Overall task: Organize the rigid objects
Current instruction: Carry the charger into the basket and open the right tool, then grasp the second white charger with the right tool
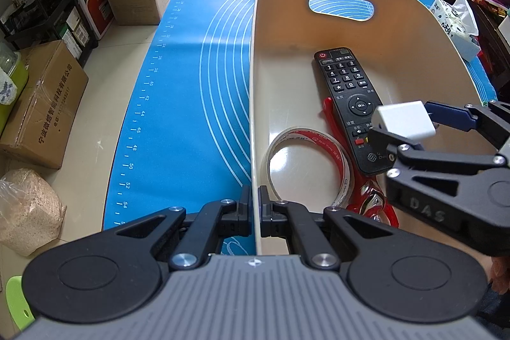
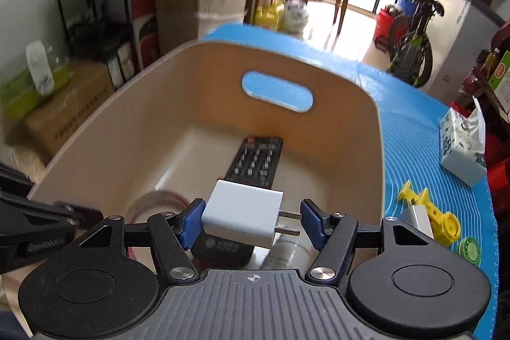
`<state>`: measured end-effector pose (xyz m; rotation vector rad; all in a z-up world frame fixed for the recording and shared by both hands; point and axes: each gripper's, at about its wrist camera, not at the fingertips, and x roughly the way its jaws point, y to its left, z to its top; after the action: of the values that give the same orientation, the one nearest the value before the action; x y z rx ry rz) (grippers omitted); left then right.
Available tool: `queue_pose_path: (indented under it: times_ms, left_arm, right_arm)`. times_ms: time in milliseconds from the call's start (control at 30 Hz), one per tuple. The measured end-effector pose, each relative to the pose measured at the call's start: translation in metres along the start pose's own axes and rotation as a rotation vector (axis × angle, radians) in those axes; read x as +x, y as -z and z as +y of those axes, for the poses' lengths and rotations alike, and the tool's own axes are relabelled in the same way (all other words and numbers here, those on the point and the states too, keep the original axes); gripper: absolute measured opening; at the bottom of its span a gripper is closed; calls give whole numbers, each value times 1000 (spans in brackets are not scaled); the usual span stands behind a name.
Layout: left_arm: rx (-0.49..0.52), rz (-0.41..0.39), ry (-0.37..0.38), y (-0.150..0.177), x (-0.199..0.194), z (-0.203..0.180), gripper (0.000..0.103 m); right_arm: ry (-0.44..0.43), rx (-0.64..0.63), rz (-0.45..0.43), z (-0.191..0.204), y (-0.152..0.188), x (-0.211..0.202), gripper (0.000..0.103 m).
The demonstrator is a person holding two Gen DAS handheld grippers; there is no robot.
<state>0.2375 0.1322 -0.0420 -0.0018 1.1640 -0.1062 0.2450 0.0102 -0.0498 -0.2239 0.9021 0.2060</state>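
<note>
A beige plastic bin (image 1: 414, 31) stands on the blue mat (image 1: 191, 85). My left gripper (image 1: 255, 206) is shut on the bin's near-left wall. Inside lie a black remote (image 1: 347, 104), a tape roll (image 1: 306, 161) and a red shiny object (image 1: 369, 196). My right gripper (image 2: 253, 220) is over the bin (image 2: 127, 117) with a white charger plug (image 2: 244, 212) between its blue pads. The left pad (image 2: 191, 220) touches the plug's body; the right pad (image 2: 310, 220) stands a little off the prongs. The charger (image 1: 403, 120) shows in the left view too. The remote (image 2: 255, 161) lies below.
Right of the bin on the mat (image 2: 414, 123) lie a yellow toy (image 2: 430, 212), a small white block (image 2: 417, 220), a green round lid (image 2: 471, 249) and a tissue pack (image 2: 462, 145). A white cylinder (image 2: 287, 254) lies below the gripper. Cardboard boxes (image 1: 41, 104) and shelves crowd the floor left.
</note>
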Motion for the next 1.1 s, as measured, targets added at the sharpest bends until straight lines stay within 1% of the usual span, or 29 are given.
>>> queue_pose_path:
  times_ms: [133, 233, 267, 300, 400, 467, 567, 733, 867, 1000, 1100]
  left_arm:
    - [1, 0, 1, 0, 1, 1, 4]
    - [1, 0, 1, 0, 1, 0, 4]
    - [1, 0, 0, 0, 1, 0, 4]
    - [1, 0, -1, 0, 1, 1, 4]
    - [2, 0, -4, 1, 2, 0, 4]
    - [4, 1, -7, 1, 2, -1, 4]
    - [5, 1, -7, 1, 2, -2, 5]
    - [8, 0, -12, 2, 2, -3, 5]
    - [7, 0, -13, 1, 2, -3, 4]
    - [7, 0, -12, 1, 2, -3, 4]
    - [7, 0, -12, 1, 1, -2, 4]
  right_arm:
    - [38, -64, 16, 7, 3, 0, 68]
    - [40, -68, 20, 7, 1, 0, 68]
    - [37, -68, 18, 6, 2, -1, 68]
    - [34, -68, 13, 5, 2, -3, 72]
    - [-1, -47, -1, -2, 1, -6, 72]
    - [-20, -34, -24, -8, 0, -12, 75]
    - [-21, -25, -70, -18, 2, -26, 81]
    - [-43, 44, -166, -47, 7, -53, 82]
    - [-39, 89, -225, -73, 4, -69, 82]
    - [51, 103, -213, -95, 3, -68, 83]
    - [79, 134, -189, -115, 10, -61, 83]
